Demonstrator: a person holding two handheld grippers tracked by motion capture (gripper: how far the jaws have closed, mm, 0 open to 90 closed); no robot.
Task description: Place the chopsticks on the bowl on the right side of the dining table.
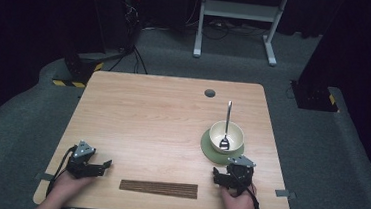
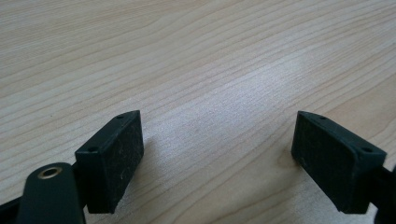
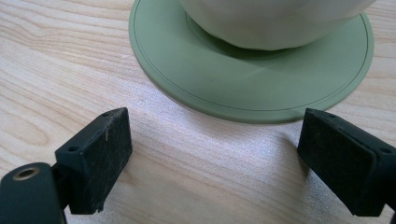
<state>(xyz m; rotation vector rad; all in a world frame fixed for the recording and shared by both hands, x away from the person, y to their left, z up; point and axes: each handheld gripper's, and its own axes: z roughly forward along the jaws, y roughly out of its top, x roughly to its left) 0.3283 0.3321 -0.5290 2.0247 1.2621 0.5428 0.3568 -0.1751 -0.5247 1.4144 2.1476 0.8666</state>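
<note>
**Both grippers rested spread and empty, the right one just short of the saucer**

The wooden table (image 1: 171,128) was the largest thing before you, pale and grained, with a small round grommet hole (image 1: 209,93) near its far edge. A long dark ribbed strip (image 1: 158,188) lay flat near your edge, between your two hands. On the right half sat the green saucer (image 3: 243,88), and on it stood the cream bowl (image 1: 226,136), upright. A metal spoon (image 1: 227,125) leaned in the bowl, its head at the bottom and its handle rising past the far rim.

Your right gripper (image 3: 215,154) sat low on the table just in front of the saucer, near its rim but apart from it. Its jaws stood wide apart with only bare wood between them.

Your left gripper (image 2: 217,161) rested at the near left corner, well apart from the bowl and saucer. Its jaws were likewise spread, holding nothing, with plain tabletop between the pads.
</note>
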